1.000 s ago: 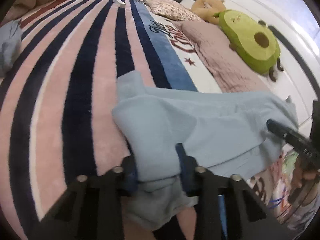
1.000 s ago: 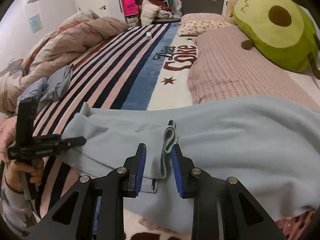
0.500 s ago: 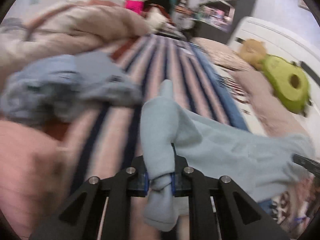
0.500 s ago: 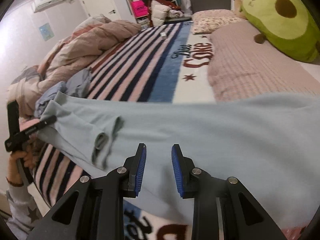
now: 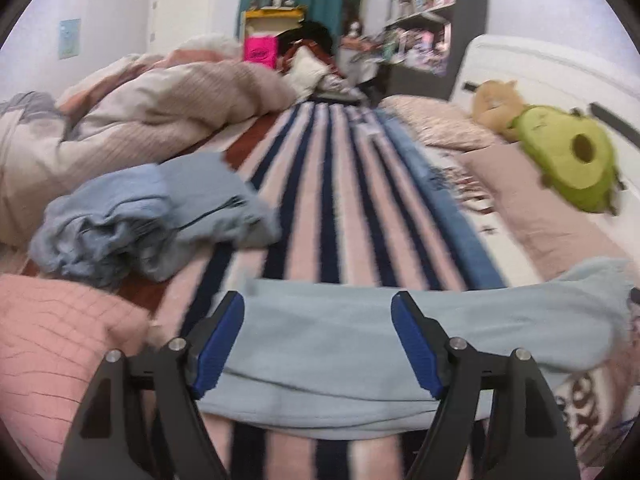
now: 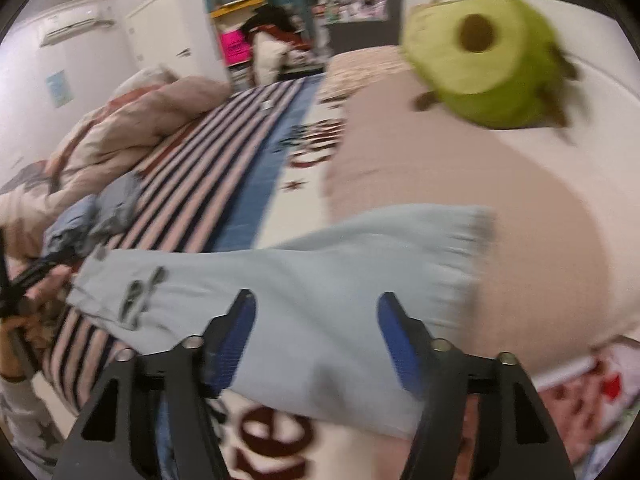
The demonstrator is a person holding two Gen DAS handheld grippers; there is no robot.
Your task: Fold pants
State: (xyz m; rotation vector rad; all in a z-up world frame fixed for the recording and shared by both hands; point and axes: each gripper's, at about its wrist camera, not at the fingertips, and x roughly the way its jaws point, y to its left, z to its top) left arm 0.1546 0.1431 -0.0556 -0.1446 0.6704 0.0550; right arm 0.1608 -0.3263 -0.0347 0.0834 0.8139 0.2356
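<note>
Both of my tools are letting go at once: the left tool (image 5: 318,340) has its jaws opening wide with the pale blue pants (image 5: 360,344) lying slack beneath and between the blue pads, nothing pinched, and the right tool (image 6: 316,338) is opening the same way over the other stretch of the same cloth (image 6: 320,280), gripping nothing. The pants lie as a long band along the near edge of the bed (image 5: 332,208), across the striped blanket toward the pink cover on the headboard side. My worry is the near edge: part of the fabric sits right at it, and if it slides or I brush it while pulling away, the fold could drag off toward the floor. A pad could also snag the soft knit as the jaws spread (both views are blurred, so I cannot tell whether the cloth is fully free of them). The layers look uneven near the crumpled blue garment (image 5: 132,220), so a careless next pinch might take one layer only and skew the fold. That garment lies near enough to get caught up too.
</note>
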